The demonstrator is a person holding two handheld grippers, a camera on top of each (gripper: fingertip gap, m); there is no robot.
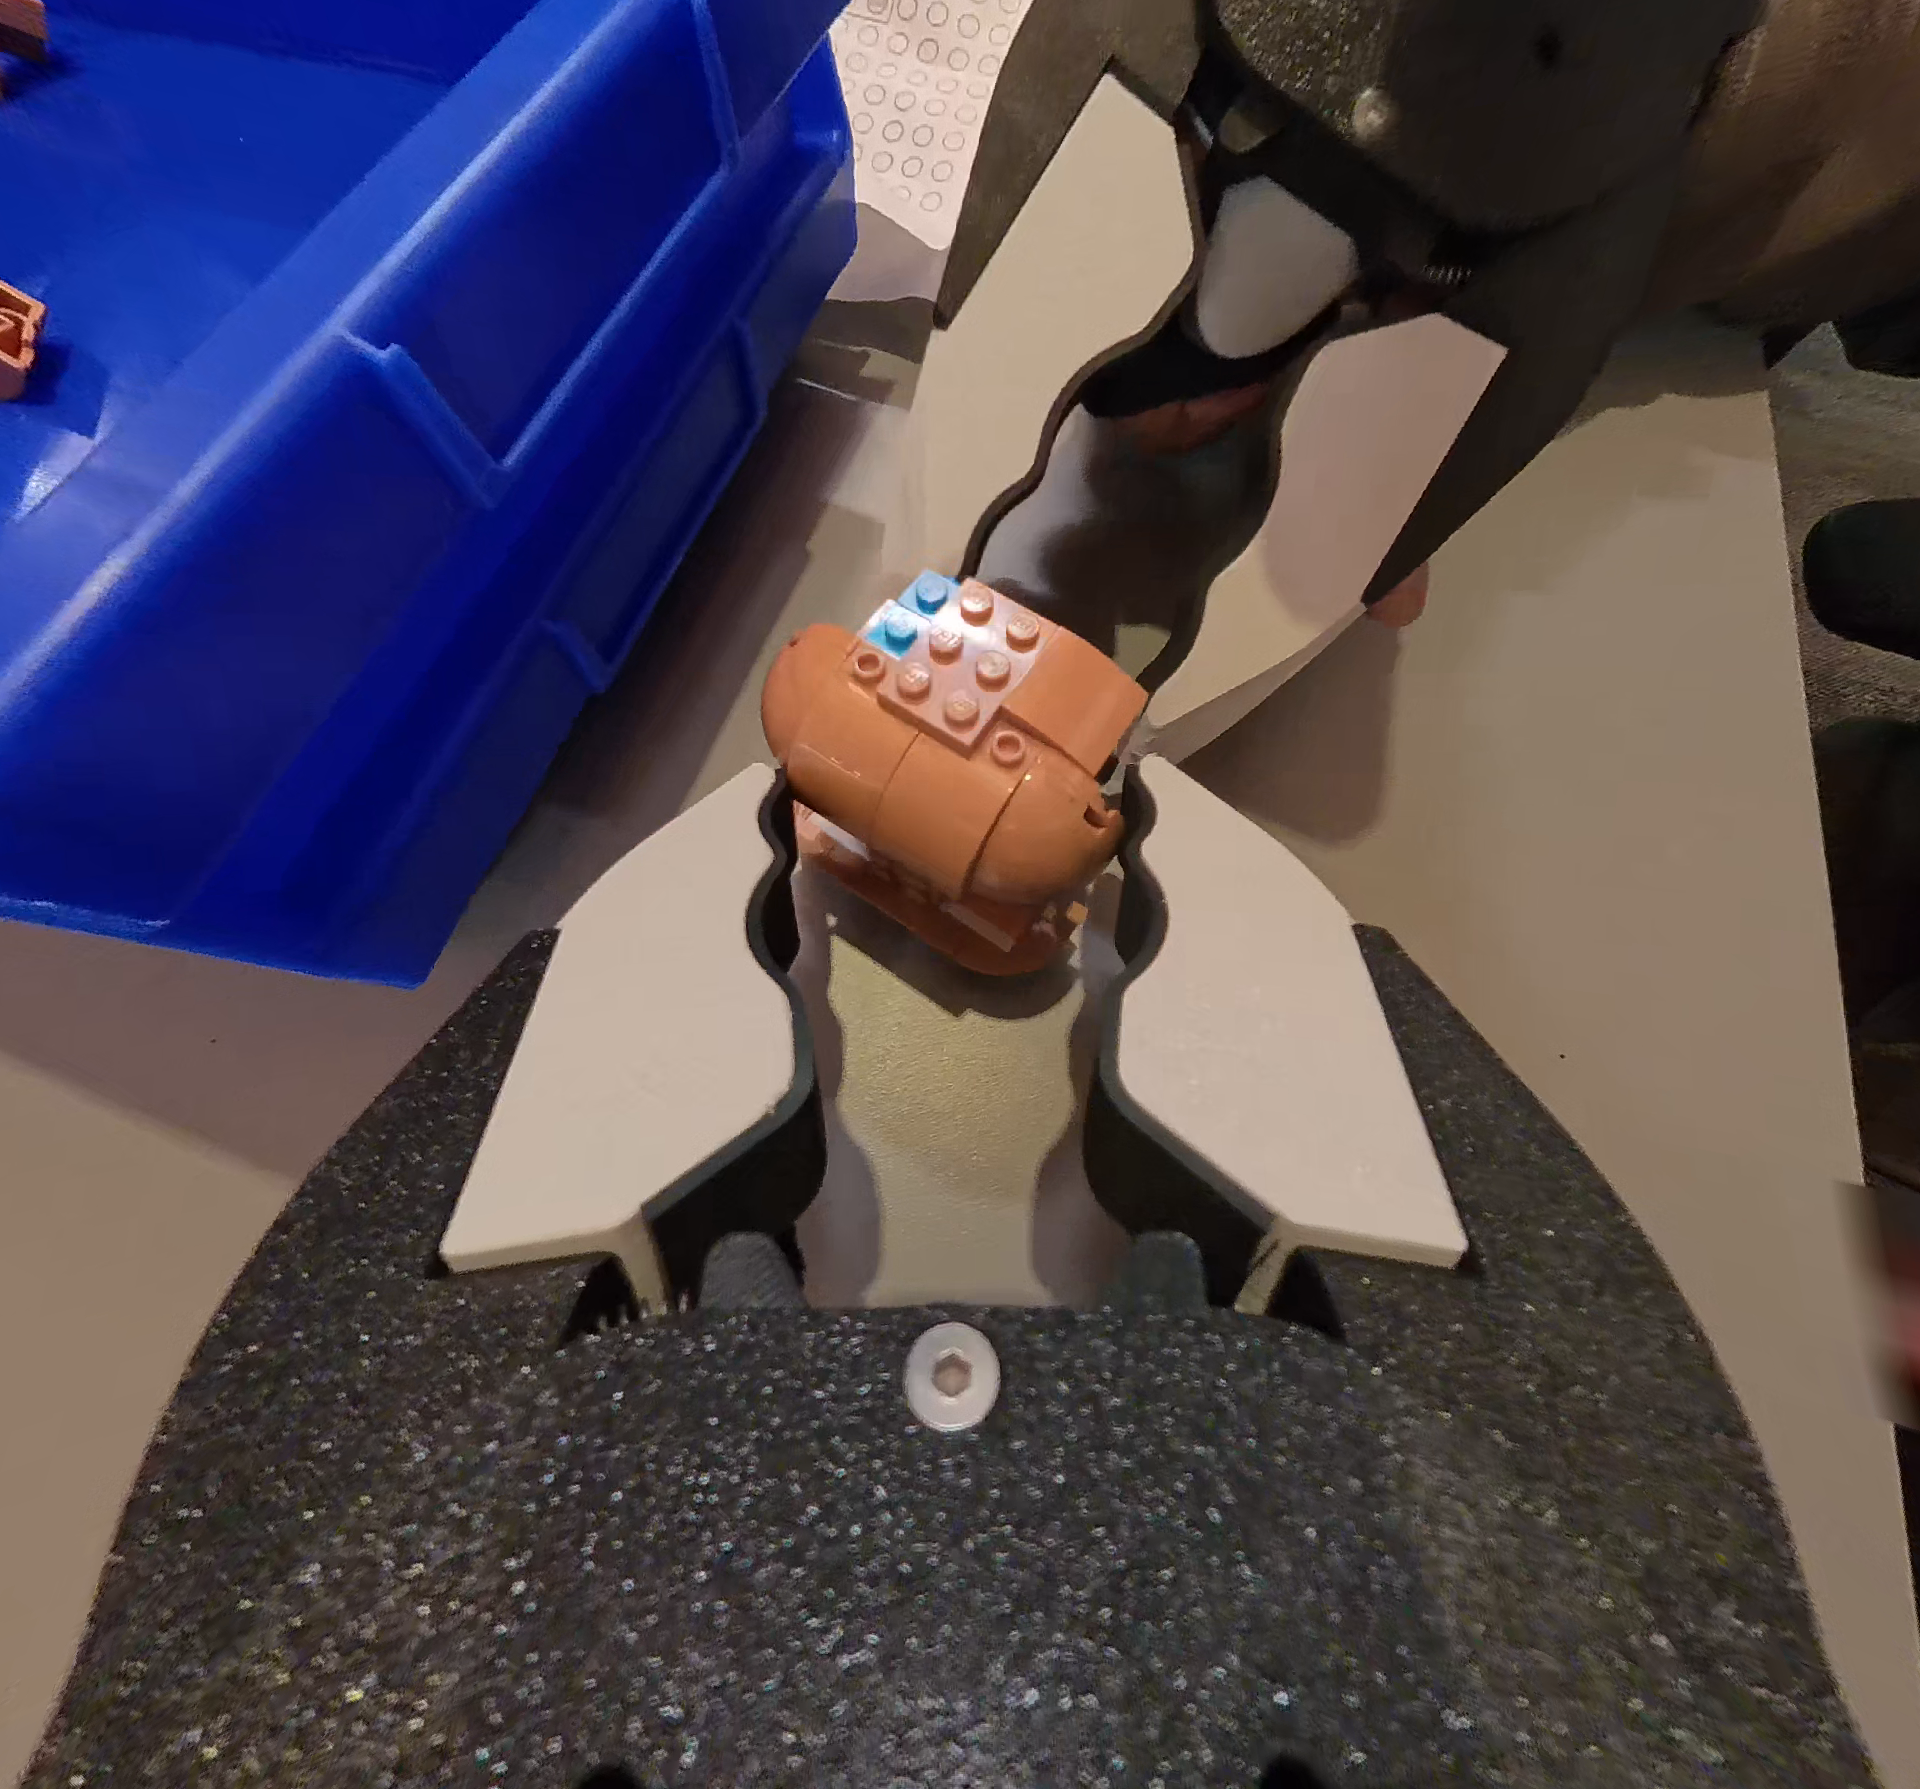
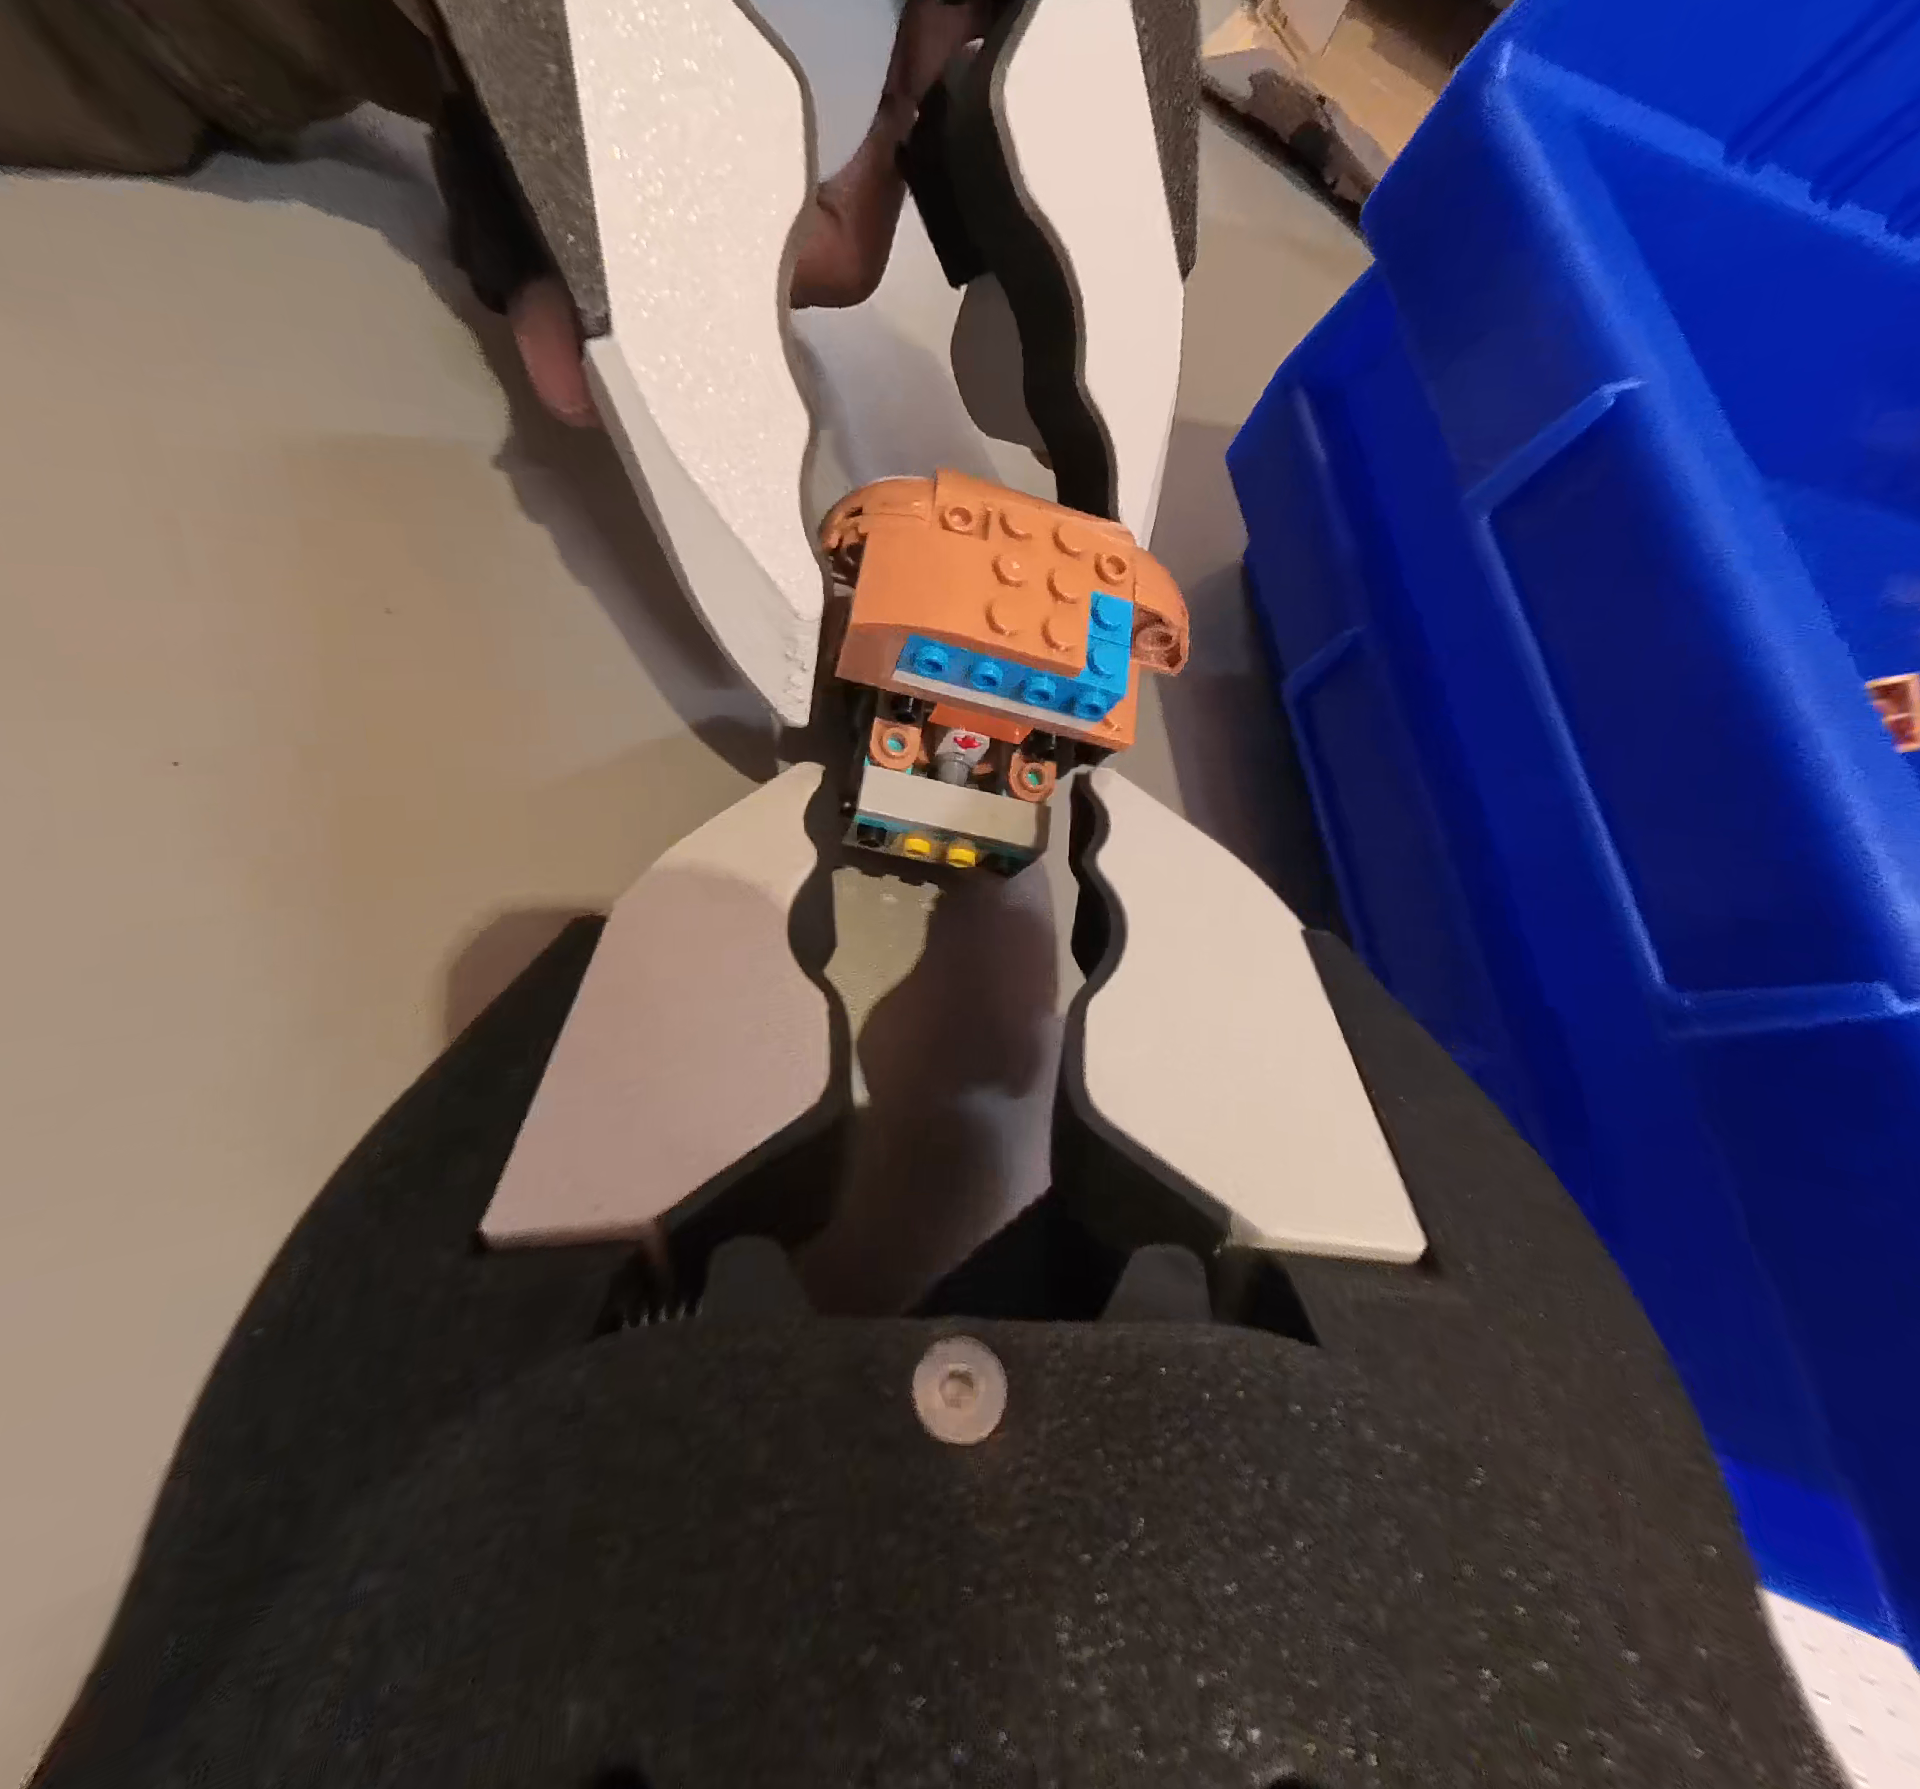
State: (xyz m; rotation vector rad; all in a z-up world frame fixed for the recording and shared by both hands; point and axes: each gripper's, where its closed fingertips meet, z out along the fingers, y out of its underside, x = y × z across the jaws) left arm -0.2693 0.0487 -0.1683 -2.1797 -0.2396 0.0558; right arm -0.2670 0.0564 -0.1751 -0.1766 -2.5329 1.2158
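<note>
Both grippers, left [image 1: 951,783] and right [image 2: 940,783], are clamped on the brick model [image 1: 940,763] beside the blue bin [image 1: 416,389], so I'd squeeze evenly and twist gently.

Workshop-like bench, plain grey tabletop [image 1: 260,1116], blue plastic parts bin [image 1: 416,337], stud-pattern sheet [image 1: 925,77]

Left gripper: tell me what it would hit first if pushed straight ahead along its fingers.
The brick model. It already sits between the left gripper fingertips, so little travel remains. Beyond it, the right gripper faces from the opposite side, fingers at the model too.
</note>
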